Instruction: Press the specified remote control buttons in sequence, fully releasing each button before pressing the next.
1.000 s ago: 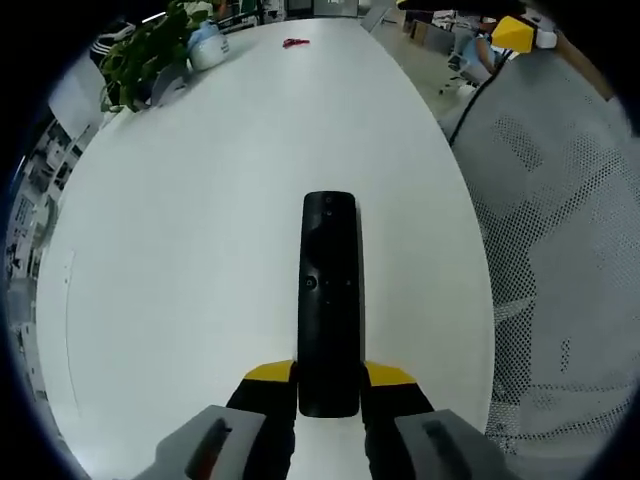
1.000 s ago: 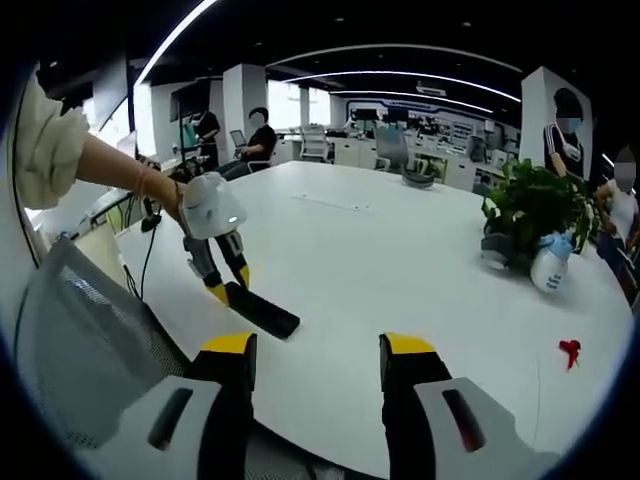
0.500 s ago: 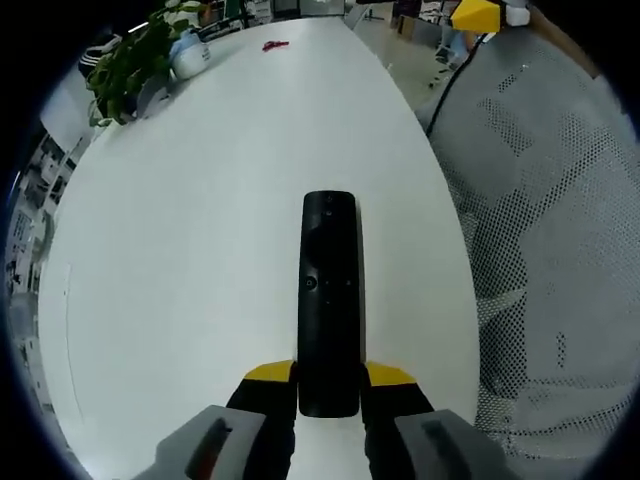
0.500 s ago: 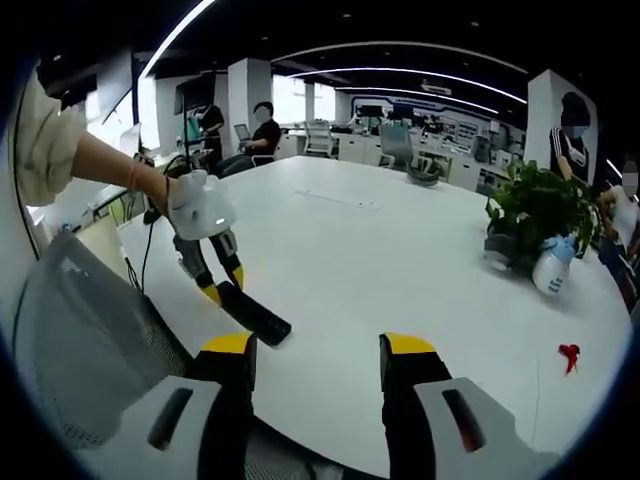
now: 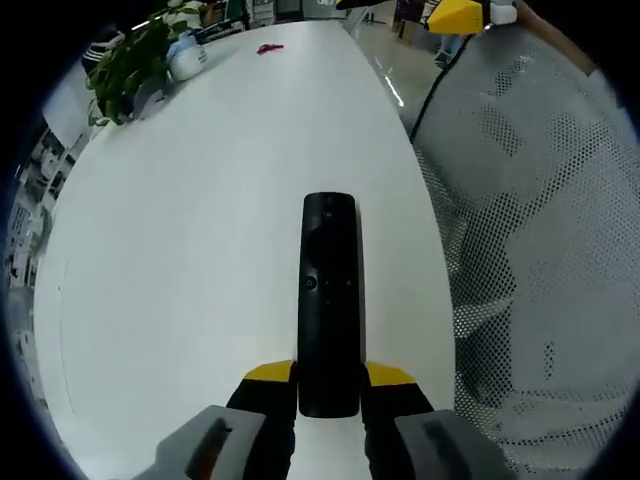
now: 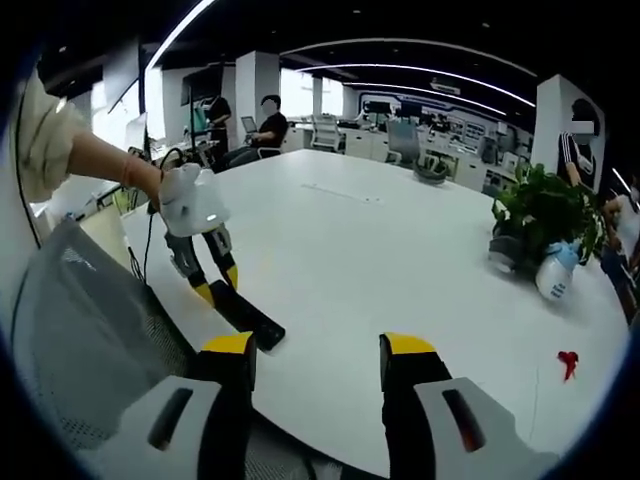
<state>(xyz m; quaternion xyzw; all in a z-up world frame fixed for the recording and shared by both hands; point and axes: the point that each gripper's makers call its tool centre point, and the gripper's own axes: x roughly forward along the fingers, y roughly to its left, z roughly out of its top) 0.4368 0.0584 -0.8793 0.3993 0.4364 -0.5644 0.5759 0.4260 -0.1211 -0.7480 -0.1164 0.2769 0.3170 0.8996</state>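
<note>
My left hand-held gripper [image 5: 329, 385] is clamped on the near end of the remote [image 5: 329, 300]: both yellow-tipped jaws press its sides. The remote runs straight ahead from the jaws, button face up, over the white desk [image 5: 200, 220]. I can't tell whether its far end touches the desk.

In the right gripper view, the left hand-held gripper [image 6: 217, 288] sits ahead and to the left of my right one, angled down, with the remote [image 6: 247, 315] sticking out from it toward the right jaws, near the desk [image 6: 380, 250] edge. My hand [image 6: 150, 185] is on its white body.

My right hand-held gripper [image 6: 315, 365] is open, nothing between the jaws, held off the desk edge and well apart from the remote.

Chair mesh [image 5: 540, 200] is just right of the left hand-held gripper; the same chair [image 6: 80, 320] shows at the left of the right one.

Far ahead of the left hand-held gripper and to its left: a plant [image 5: 125, 60], a spray bottle [image 5: 185, 55] beside it, and a small red thing [image 5: 268, 47] further along. From the right hand-held gripper they are ahead and to the right: plant [image 6: 545, 215], spray bottle [image 6: 555, 275], red thing [image 6: 568, 362].

People sit at the far side of the room [image 6: 262, 125].
</note>
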